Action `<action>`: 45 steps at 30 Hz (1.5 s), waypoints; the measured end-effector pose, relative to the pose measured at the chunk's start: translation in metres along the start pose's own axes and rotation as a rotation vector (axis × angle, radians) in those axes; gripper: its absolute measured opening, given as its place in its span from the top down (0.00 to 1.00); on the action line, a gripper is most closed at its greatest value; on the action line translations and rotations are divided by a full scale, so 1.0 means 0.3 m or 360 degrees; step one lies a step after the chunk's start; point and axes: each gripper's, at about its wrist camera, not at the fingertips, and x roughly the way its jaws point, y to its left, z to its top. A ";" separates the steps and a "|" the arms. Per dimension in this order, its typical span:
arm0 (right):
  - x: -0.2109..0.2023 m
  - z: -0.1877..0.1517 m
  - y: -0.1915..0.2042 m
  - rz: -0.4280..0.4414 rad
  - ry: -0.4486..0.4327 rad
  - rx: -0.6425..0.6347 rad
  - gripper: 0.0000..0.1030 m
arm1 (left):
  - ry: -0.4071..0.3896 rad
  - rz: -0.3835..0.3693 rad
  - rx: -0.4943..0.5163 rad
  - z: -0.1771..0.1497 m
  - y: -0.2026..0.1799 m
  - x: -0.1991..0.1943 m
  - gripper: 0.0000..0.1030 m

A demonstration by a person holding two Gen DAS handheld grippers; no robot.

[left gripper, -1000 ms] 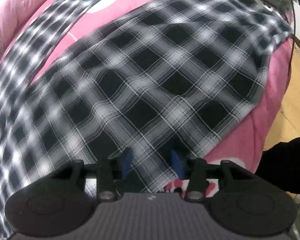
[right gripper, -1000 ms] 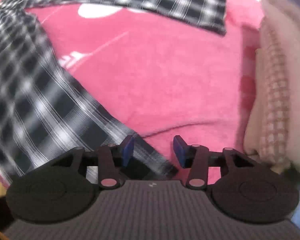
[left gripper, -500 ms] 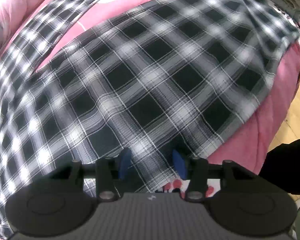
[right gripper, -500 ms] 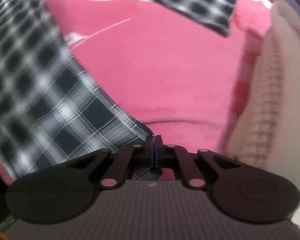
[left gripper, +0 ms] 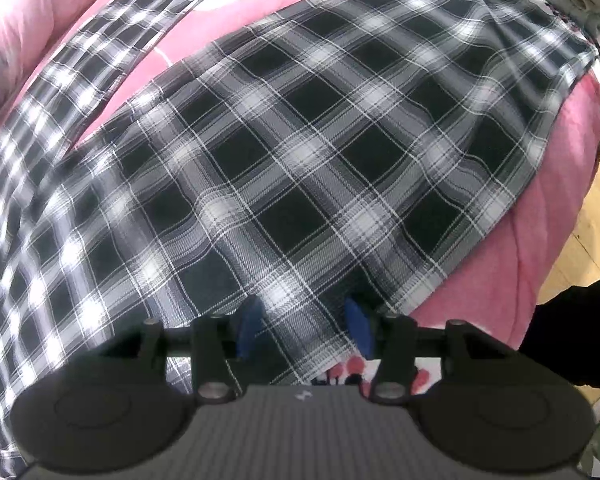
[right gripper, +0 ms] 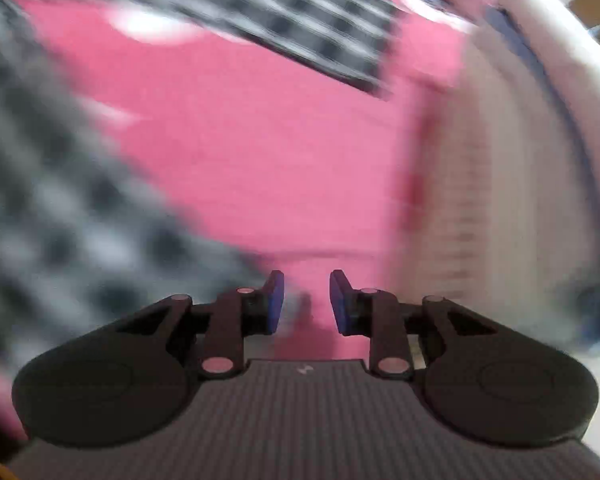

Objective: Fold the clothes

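1. Right gripper (right gripper: 306, 300): jaws were pressed together half a second ago; now parted, nothing between them.
2. Plaid shirt (right gripper: 72, 216) edge, formerly at the jaws, now lies just off at 9 o'clock.
3. Right view now heavily motion-blurred.

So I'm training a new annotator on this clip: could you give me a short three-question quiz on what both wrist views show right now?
1. True or false: the right hand-held gripper is shut on the plaid garment.
2. Multiple choice: what does the garment lie on? A) a wooden table B) a pink bedcover C) a white sheet
3. Fill in: the left hand-held gripper is open, with the garment's ____ edge between its fingers.

Key
1. False: its fingers stand apart with nothing between them.
2. B
3. near (hem)
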 end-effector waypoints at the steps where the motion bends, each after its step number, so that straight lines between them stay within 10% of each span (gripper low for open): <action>1: -0.024 -0.027 0.051 0.0133 -0.0022 -0.0017 0.78 | -0.0001 0.0001 0.0001 -0.004 0.001 -0.002 0.52; 6: 0.057 -0.219 0.297 0.0322 0.0233 -0.0002 0.79 | -0.0016 0.0004 -0.0012 -0.035 0.013 -0.016 0.50; 11: 0.006 -0.416 0.255 0.0149 0.0512 0.0150 0.79 | -0.0033 0.0015 -0.0058 -0.067 0.029 -0.028 0.46; 20: 0.018 -0.111 0.385 0.0407 -0.0030 0.0044 0.77 | -0.0023 0.0031 -0.0171 -0.129 0.053 -0.061 0.43; 30: 0.073 -0.281 0.270 0.0105 0.0526 0.0614 0.77 | 0.0109 -0.0155 -0.0495 -0.356 0.180 -0.125 0.40; 38: 0.084 -0.024 0.403 0.0673 0.0151 0.1381 0.73 | 0.0127 -0.0254 -0.0885 -0.500 0.415 -0.192 0.40; 45: 0.140 -0.057 0.629 0.1195 0.0120 0.2226 0.67 | 0.0125 -0.0386 -0.1097 -0.527 0.541 -0.236 0.40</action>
